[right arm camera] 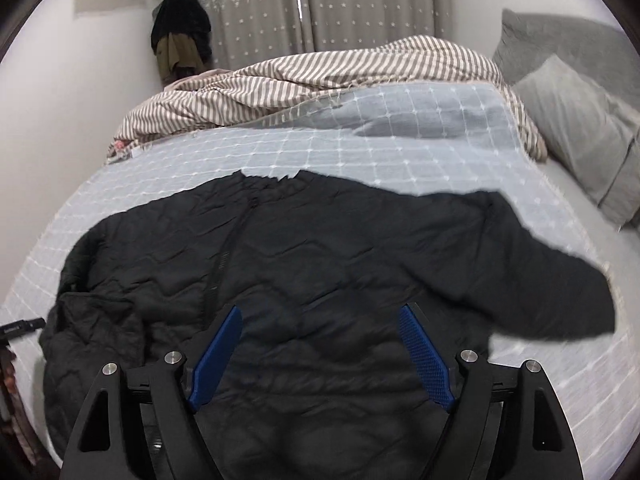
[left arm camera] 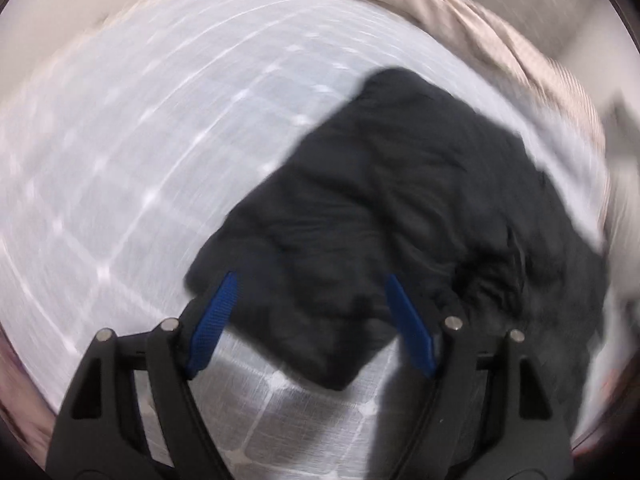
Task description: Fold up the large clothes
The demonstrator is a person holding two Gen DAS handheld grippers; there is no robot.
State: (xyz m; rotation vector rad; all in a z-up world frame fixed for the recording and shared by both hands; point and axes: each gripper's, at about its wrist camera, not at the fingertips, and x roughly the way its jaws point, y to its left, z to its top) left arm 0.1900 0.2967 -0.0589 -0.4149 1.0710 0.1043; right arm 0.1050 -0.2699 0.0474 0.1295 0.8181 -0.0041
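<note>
left view motion-blurred. black quilted jacket (right arm camera: 320,272) lies spread on the bed (right arm camera: 400,152), its near part cut off by the frame. left gripper (left arm camera: 310,292) and right gripper (right arm camera: 320,324) both released, nothing clamped.

Black jacket (right arm camera: 320,280); pale-blue checked sheet (right arm camera: 400,128); brown-striped duvet (right arm camera: 320,68).

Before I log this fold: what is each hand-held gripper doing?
Left hand-held gripper: open, holding nothing.
Right hand-held gripper: open, empty, above the black jacket.

A bed (right arm camera: 400,136) with 2 grey pillows (right arm camera: 576,128) fronts star-patterned curtains (right arm camera: 304,4) (white walls).
</note>
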